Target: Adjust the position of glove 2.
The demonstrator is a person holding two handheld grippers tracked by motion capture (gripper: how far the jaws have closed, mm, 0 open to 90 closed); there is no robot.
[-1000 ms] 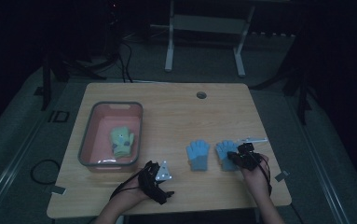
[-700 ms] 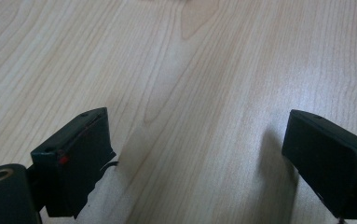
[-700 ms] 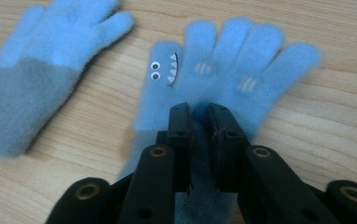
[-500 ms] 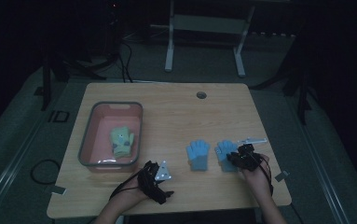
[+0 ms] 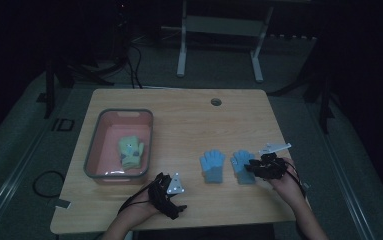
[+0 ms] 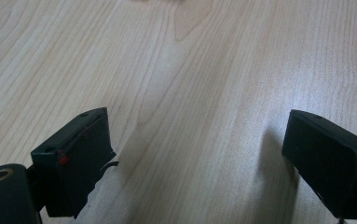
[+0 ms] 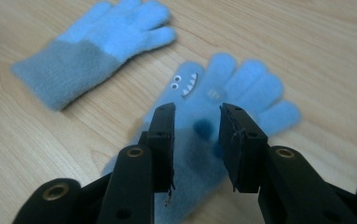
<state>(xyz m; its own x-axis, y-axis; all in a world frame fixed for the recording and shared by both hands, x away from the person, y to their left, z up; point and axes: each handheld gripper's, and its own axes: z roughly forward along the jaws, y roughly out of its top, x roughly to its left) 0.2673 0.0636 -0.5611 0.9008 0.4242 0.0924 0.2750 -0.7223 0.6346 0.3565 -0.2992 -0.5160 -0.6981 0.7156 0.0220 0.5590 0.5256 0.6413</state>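
Two light blue gloves lie flat side by side on the wooden table (image 5: 189, 125). The left blue glove (image 5: 212, 165) (image 7: 92, 51) is plain. The right blue glove (image 5: 241, 162) (image 7: 241, 84) has small eyes and teeth on it. My right gripper (image 5: 251, 167) (image 7: 198, 114) hovers over that glove's cuff end. Its jaws have just been opening and now stand a little apart, with the glove seen below the gap and not pinched. My left gripper (image 5: 171, 195) (image 6: 197, 154) rests near the front edge, jaws wide open over bare wood. A green glove (image 5: 131, 151) lies in the pink bin (image 5: 93, 147).
The bin stands at the table's left side. A round cable hole (image 5: 216, 102) sits near the far edge. A white stand (image 5: 219, 30) is on the floor beyond the table. Bare wood lies between the bin and the blue gloves.
The right hand has shifted only slightly at the right blue glove. The left hand and the gloves have kept their places.
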